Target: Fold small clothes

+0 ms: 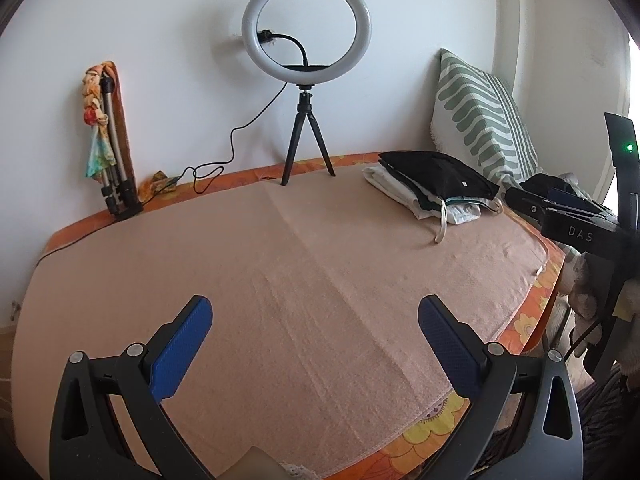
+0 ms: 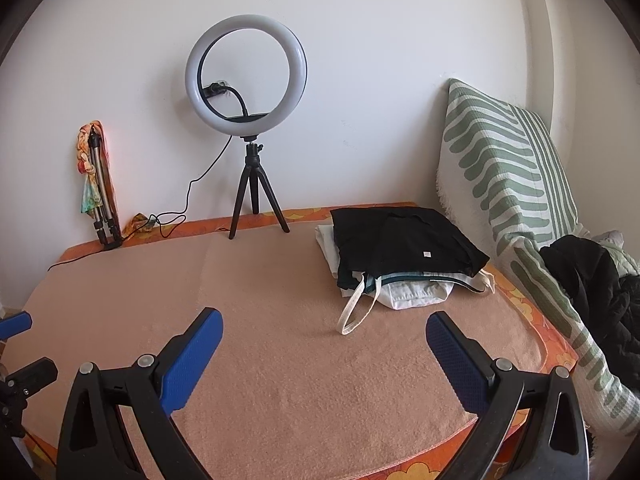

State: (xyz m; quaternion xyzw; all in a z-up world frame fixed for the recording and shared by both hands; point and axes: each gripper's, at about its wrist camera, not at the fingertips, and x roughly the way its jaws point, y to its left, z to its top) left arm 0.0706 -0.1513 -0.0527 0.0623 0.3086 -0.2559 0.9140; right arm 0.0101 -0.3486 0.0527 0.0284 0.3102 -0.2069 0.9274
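— While your left gripper [image 1: 314, 322] and right gripper [image 2: 324, 334] hover spread and empty, where's the work?
— You've a folded stack [image 2: 400, 256] at the towel's [image 2: 260, 340] far right; unfolded clothes [image 2: 592, 280] wait beyond the pillow [image 2: 508, 176].

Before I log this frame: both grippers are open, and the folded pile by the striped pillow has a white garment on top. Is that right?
Not quite. In the right wrist view the top of the folded pile is a black garment; white pieces lie beneath. The left gripper and right gripper are open, and the striped pillow stands beside it.
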